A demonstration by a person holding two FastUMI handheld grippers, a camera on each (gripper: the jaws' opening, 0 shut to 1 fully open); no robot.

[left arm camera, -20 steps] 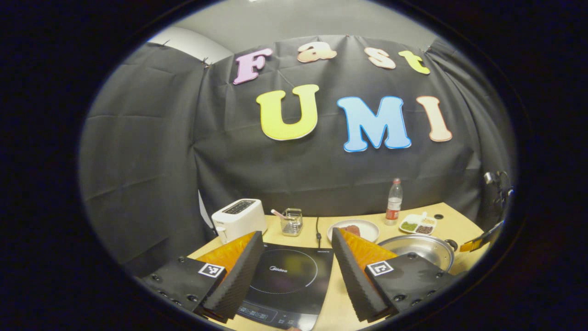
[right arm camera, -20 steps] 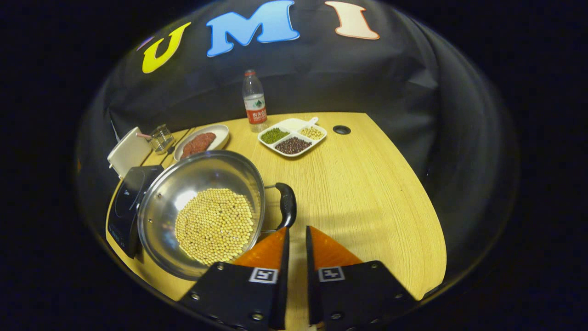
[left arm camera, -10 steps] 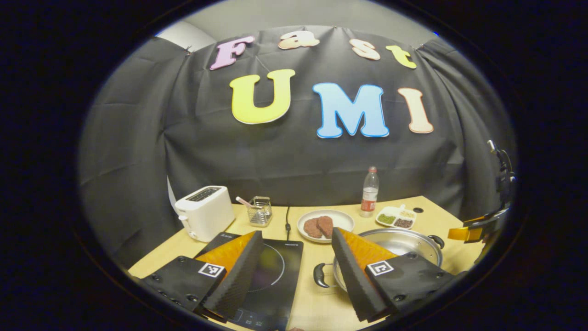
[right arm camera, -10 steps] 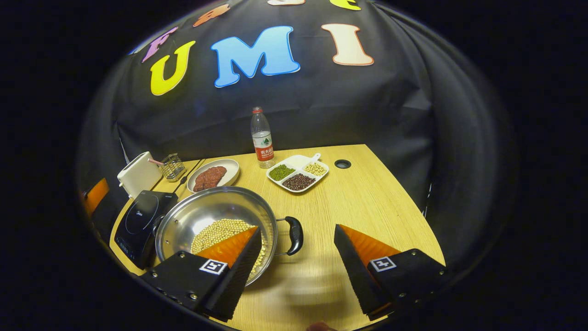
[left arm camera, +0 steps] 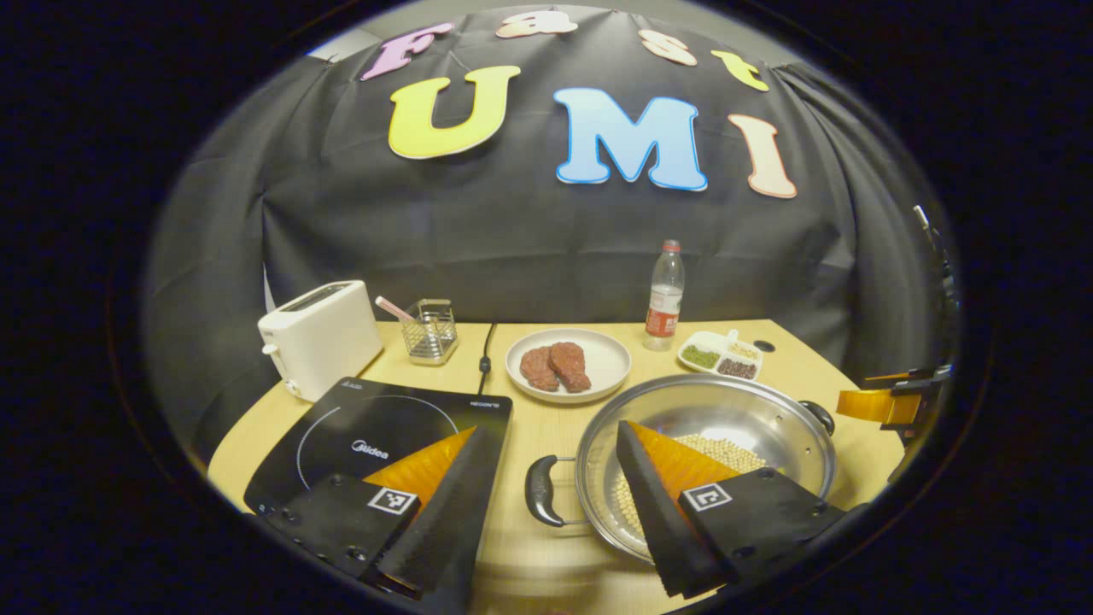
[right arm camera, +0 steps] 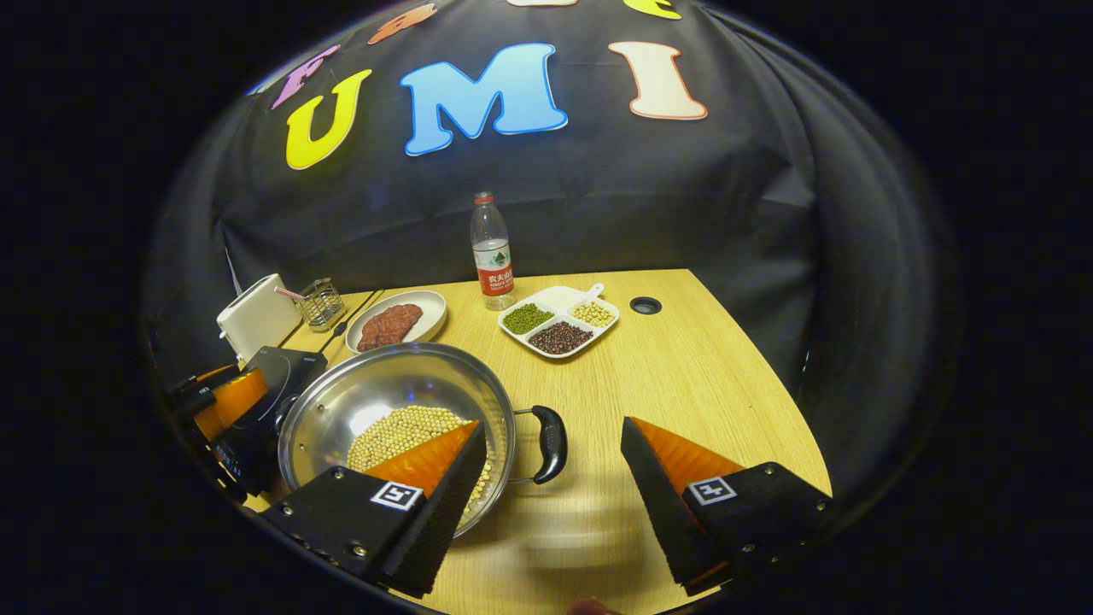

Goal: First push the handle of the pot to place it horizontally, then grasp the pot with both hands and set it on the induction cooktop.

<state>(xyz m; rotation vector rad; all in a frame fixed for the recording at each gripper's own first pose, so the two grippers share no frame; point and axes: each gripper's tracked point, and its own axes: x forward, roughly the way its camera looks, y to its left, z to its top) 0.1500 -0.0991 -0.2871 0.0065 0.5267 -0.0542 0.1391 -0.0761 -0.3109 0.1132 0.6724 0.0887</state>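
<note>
The round stainless-steel pot (right arm camera: 401, 418), its floor covered with pale yellow beans (right arm camera: 406, 431), is seen at the lower left of the right gripper view, standing on the light wooden table (right arm camera: 683, 376). In the left gripper view it sits at the lower right, just beside the flat black induction cooktop (left arm camera: 376, 427), which lies at the lower left. One black loop handle (right arm camera: 551, 442) is shown lying level between the fingers of the right gripper (right arm camera: 551, 504), whose jaws are spread wide and hold nothing. The other black loop handle (left arm camera: 540, 490) is framed the same way in front of the left gripper (left arm camera: 546, 512), also wide open and empty.

The handle-pushing step is judged finished, since both handles lie flat; the two-handed grasp appears to be the step in hand. For the next move, each gripper would need to be brought forward until its handle sits between the fingers, then closed. An even lift is called for so that the loose beans are not spilled.
</note>
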